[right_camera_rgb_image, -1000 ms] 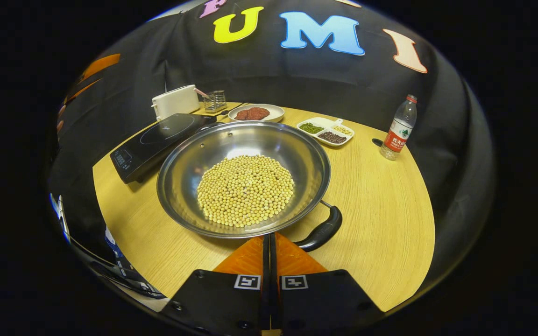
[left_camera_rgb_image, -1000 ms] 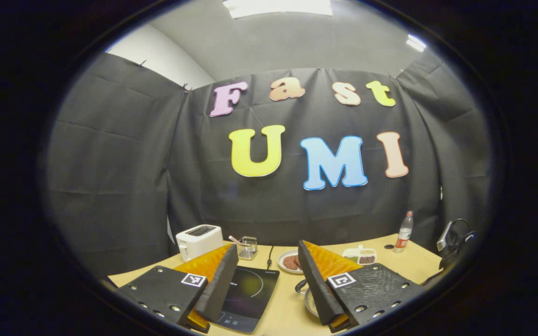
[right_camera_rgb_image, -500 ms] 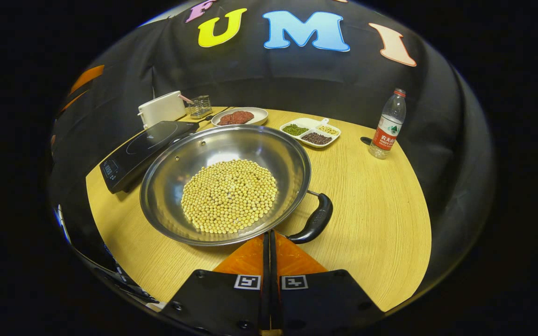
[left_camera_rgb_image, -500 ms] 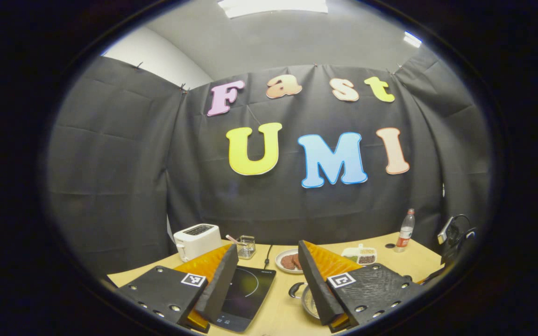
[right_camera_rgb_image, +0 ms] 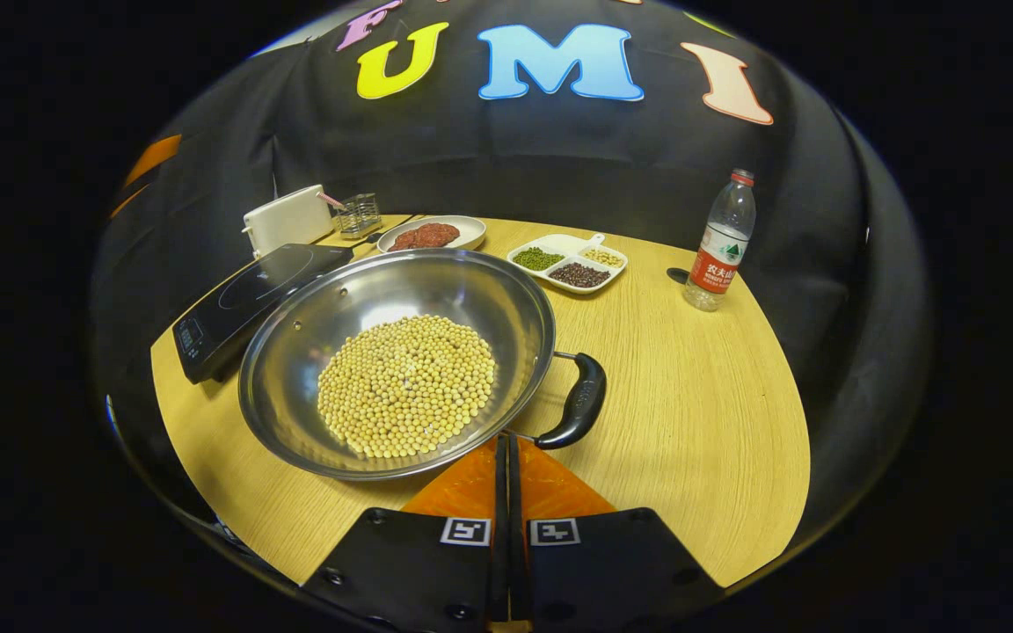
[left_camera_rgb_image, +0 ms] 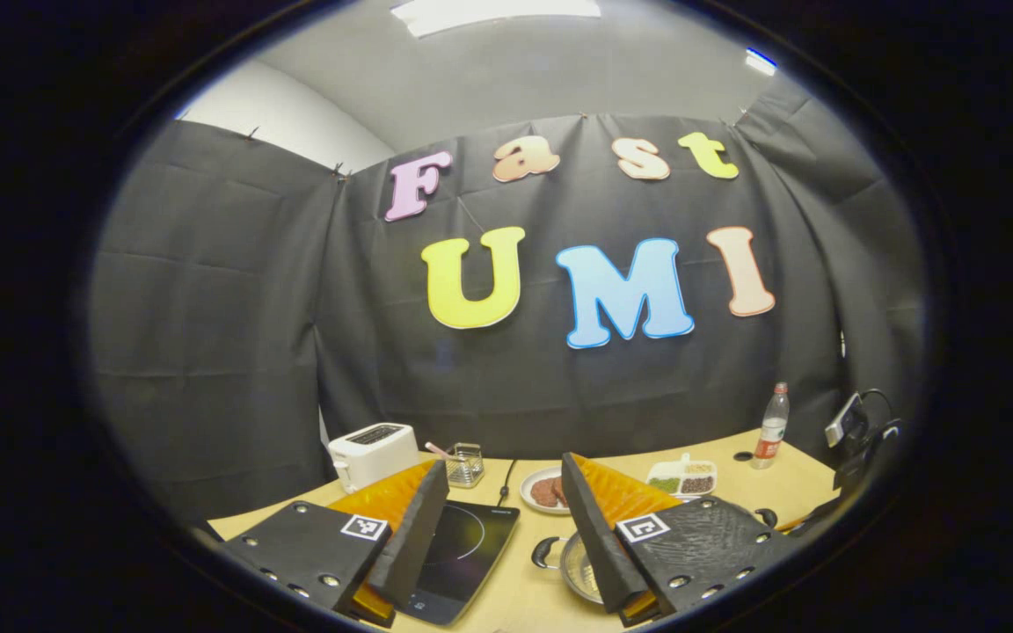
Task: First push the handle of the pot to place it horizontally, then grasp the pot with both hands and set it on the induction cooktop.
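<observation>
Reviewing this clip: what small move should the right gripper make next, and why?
Probably keep nudging the pot handle sideways with the shut right gripper: its tips sit at the pot rim beside the handle, which looks angled rather than horizontal.

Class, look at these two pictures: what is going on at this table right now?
A person holds two grippers over a table. The right gripper, shut, sits at the near rim of a steel pot of beans, beside its black handle. The left gripper hangs open. The pot stands beside the induction cooktop.
</observation>
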The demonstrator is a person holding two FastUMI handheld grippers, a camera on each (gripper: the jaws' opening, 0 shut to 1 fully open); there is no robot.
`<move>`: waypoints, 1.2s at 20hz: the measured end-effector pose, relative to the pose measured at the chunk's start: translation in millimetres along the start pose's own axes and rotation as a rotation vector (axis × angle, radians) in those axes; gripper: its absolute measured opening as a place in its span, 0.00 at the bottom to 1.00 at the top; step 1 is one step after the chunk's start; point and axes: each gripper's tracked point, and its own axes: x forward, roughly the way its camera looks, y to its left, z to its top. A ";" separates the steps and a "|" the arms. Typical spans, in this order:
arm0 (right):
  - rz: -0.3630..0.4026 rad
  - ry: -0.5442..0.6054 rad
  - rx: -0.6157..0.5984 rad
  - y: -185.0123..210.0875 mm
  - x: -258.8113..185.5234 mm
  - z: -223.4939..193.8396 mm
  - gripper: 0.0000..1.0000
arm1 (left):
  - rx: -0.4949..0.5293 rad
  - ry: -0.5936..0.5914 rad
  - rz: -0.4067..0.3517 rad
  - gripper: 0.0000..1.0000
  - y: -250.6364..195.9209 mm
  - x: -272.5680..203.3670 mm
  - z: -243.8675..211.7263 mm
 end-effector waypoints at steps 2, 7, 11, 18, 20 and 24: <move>-0.017 -0.019 0.017 -5.3 -2.2 5.1 0.02 | -0.004 0.003 -0.005 0.76 -2.1 1.4 -1.9; -0.066 -0.102 0.082 -14.7 -11.1 26.2 0.02 | -0.011 0.023 -0.026 0.79 1.0 13.0 -16.5; -0.134 -0.182 0.148 -20.5 -25.8 49.5 0.50 | -0.022 0.048 -0.080 0.77 1.6 31.2 -33.0; -0.265 -0.231 0.229 -22.5 -39.6 66.6 0.98 | -0.032 0.124 -0.251 0.82 -7.6 71.6 -69.9; -0.282 -0.224 0.236 -20.3 -39.0 66.9 0.98 | -0.037 0.144 -0.288 0.79 -10.9 81.4 -83.8; -0.309 -0.195 0.231 -16.5 -32.7 66.7 0.98 | -0.051 0.213 -0.348 0.80 -20.5 100.6 -116.7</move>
